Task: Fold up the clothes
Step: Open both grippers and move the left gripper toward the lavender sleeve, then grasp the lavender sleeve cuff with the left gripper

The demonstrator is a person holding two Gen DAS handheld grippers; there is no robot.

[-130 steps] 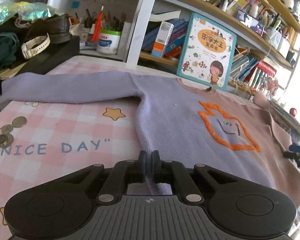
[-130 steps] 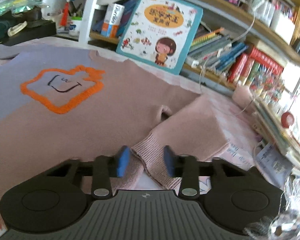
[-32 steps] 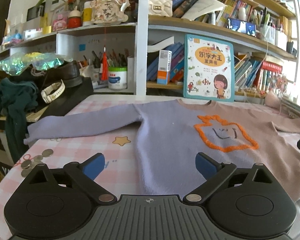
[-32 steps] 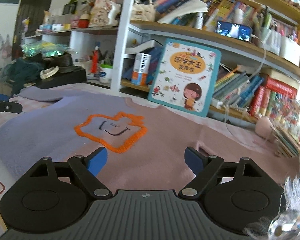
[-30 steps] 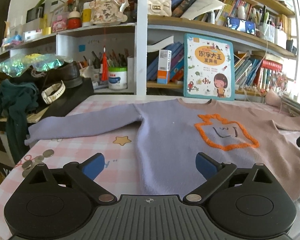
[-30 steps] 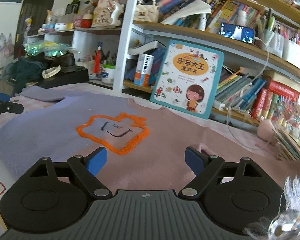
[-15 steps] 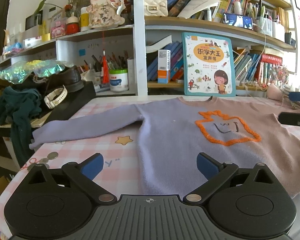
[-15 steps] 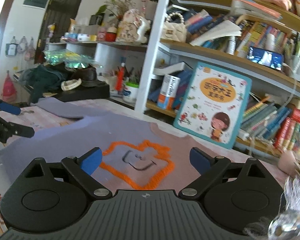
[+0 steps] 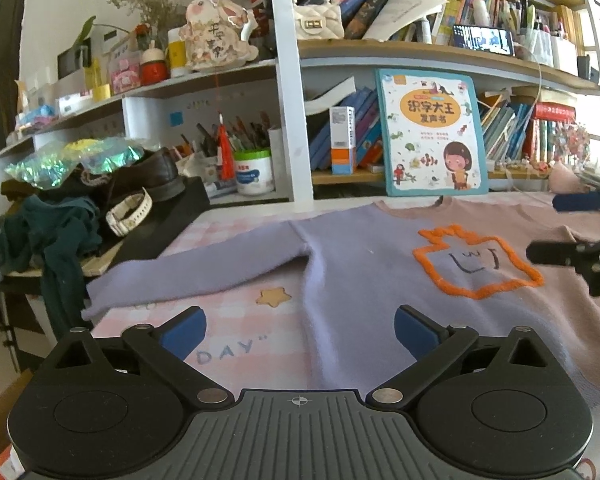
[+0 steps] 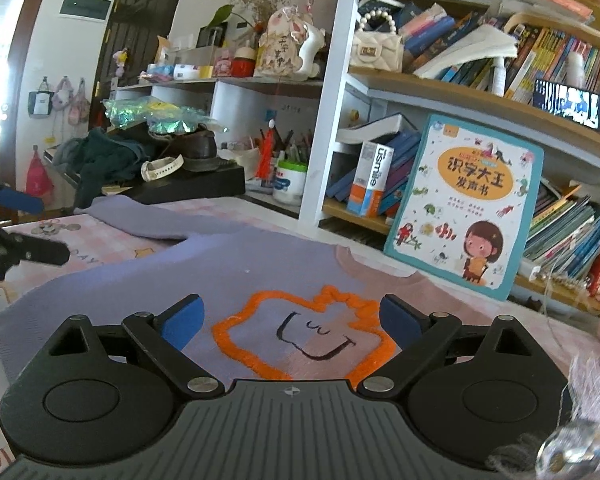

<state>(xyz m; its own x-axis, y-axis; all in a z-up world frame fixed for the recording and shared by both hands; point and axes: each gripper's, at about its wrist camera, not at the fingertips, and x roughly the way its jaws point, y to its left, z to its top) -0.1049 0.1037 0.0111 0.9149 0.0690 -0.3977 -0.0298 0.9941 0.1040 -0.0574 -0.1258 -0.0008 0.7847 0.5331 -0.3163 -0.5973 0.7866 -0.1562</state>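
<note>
A sweater, lilac on one half and pink on the other, with an orange outlined face patch (image 9: pixel 476 260), lies flat on the table, chest up (image 9: pixel 364 276). Its lilac sleeve (image 9: pixel 188 276) stretches out to the left. In the right wrist view the sweater (image 10: pixel 236 276) fills the middle. My left gripper (image 9: pixel 298 330) is open and empty, above the sweater's lower lilac edge. My right gripper (image 10: pixel 290 320) is open and empty, above the face patch (image 10: pixel 304 336). The right gripper also shows at the right edge of the left wrist view (image 9: pixel 576 228).
A pink checked tablecloth (image 9: pixel 236 320) covers the table. A children's book (image 9: pixel 432 136) leans on the bookshelf behind. A black box with a shoe and watch (image 9: pixel 148 208) and dark clothes (image 9: pixel 56 232) stand at the left. Coins (image 10: pixel 52 229) lie near the sleeve end.
Both grippers let go of the sweater and opened wide, then lifted back. The right gripper has since swung left over the face patch. The sweater lies spread flat.
</note>
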